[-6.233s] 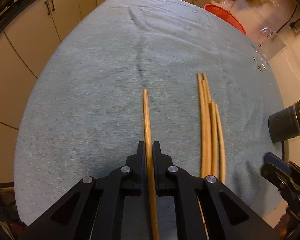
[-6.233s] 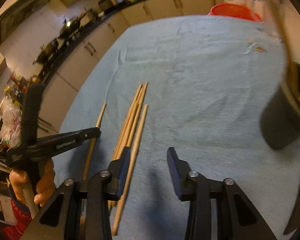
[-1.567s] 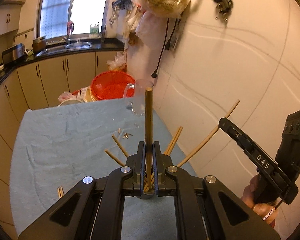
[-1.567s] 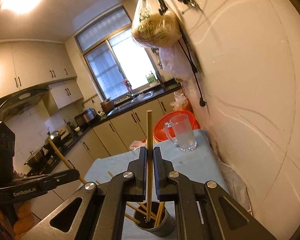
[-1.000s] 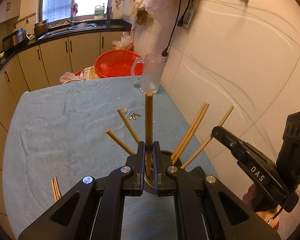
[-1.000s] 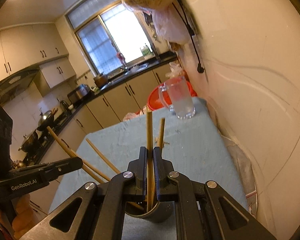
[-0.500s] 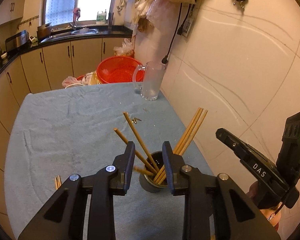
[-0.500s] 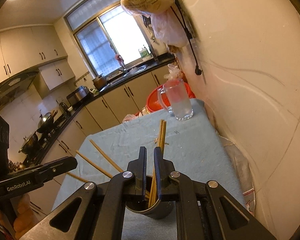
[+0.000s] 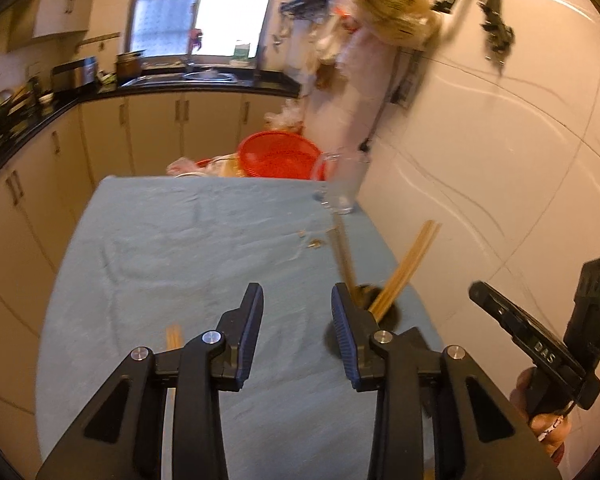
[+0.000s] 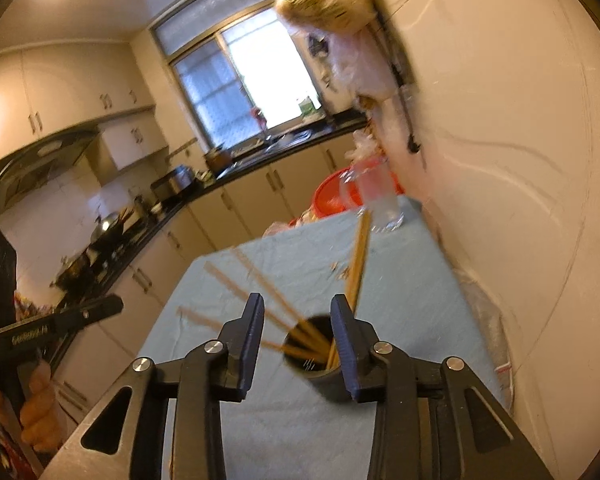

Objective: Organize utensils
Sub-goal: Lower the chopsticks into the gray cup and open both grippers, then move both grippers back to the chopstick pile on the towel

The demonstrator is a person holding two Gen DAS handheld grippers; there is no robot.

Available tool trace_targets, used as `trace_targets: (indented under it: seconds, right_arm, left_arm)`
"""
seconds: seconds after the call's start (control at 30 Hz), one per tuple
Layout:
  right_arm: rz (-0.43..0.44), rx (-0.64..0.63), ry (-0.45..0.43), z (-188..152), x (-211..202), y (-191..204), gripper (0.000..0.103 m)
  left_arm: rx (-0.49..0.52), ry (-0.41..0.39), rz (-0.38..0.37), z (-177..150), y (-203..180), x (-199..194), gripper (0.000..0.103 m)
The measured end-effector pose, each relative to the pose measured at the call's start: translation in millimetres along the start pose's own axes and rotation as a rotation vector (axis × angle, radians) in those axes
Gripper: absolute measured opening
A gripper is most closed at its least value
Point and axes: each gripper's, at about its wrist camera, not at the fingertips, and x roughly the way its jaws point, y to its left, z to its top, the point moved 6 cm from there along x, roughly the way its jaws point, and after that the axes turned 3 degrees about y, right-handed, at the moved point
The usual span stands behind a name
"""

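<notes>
A dark round holder stands on the blue-grey cloth near the wall and holds several wooden chopsticks that fan out. It also shows in the left wrist view, partly behind my left gripper's right finger. My left gripper is open and empty, above the cloth to the left of the holder. My right gripper is open and empty just above the holder. A few chopsticks lie on the cloth beside my left gripper's left finger.
A glass mug and a red basket stand at the table's far end. The tiled wall runs along the right. Cabinets lie beyond and to the left. Small scraps lie on the cloth.
Both grippers have let go of their chopsticks, which now stand in the holder. Both jaws opened wider. The left gripper has swung left, away from the holder.
</notes>
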Motion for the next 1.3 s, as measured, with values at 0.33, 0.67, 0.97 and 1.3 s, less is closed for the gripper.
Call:
trace_targets:
  seconds: [0.33, 0.67, 0.97, 1.3]
  right_arm:
    - [0.056, -0.095, 0.168, -61.0, 50.6, 50.2, 0.044]
    - [0.061, -0.157, 0.269, -94.0, 84.1, 73.9, 0.044]
    - [0.054, -0.171, 0.294, -103.9, 91.8, 73.6, 0.044]
    - [0.061, -0.194, 0.331, -111.6, 105.1, 88.1, 0.044]
  left_arm:
    - [-0.173, 0.12, 0.108, -62.4, 107.2, 14.5, 0.034]
    - [-0.229, 0.346, 0.103, -119.0, 137.7, 86.7, 0.034]
    - [-0.198, 0.437, 0.13, -143.4, 133.8, 128.2, 0.023]
    - [-0.276, 0.403, 0.146, -147.9, 178.2, 105.1, 0.021]
